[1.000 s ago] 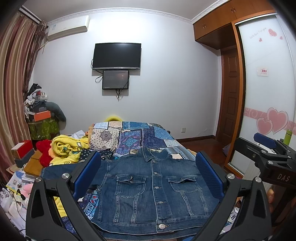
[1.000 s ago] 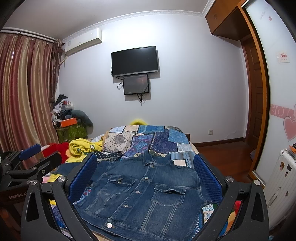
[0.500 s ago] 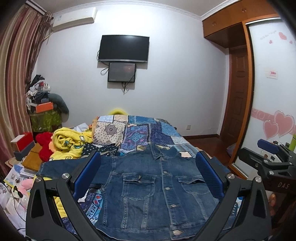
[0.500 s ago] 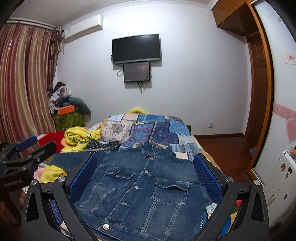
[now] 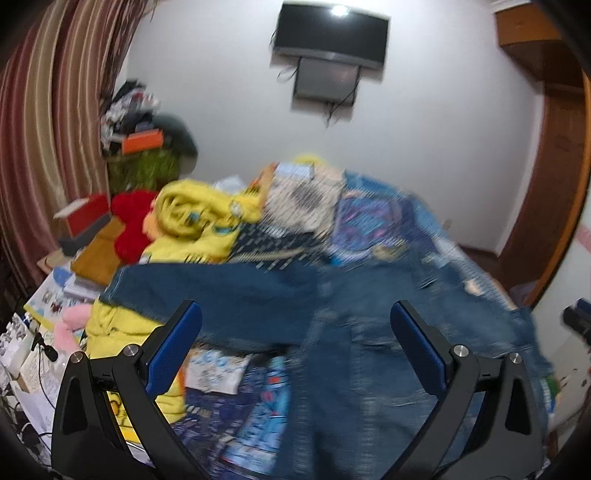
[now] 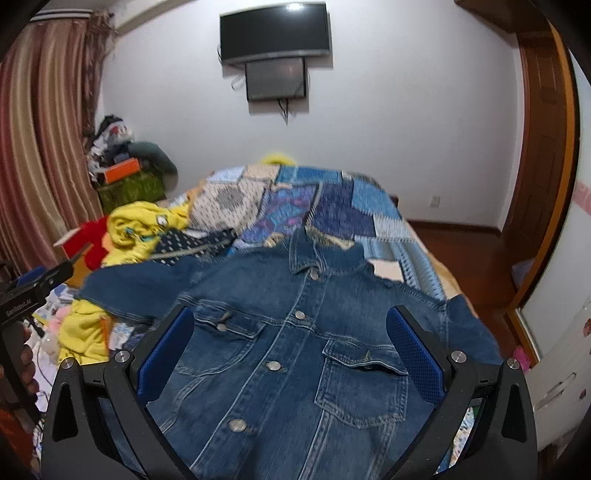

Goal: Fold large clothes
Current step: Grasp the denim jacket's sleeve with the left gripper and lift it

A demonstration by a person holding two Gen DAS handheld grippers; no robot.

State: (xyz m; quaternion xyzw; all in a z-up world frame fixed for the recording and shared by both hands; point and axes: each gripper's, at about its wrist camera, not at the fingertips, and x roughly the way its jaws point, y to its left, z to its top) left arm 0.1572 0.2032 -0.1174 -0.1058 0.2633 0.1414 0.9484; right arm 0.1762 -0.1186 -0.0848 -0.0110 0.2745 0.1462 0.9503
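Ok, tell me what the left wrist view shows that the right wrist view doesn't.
Only the left wrist view shows the brown box under the red-lidded one and the papers beside the bed. Only the right wrist view shows the jacket's collar, buttons and chest pockets sharply. Both share the denim jacket, yellow garment, patchwork quilt and wall TV.

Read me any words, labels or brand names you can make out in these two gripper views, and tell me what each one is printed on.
"GenRobot.AI", roughly, since it is small and soft: white lettering on the black body of the left gripper, seen at the left edge of the right wrist view.
Printed papers and booklets beside the bed: too blurred to read.
Denim jacket: its metal buttons are too small to show any text.
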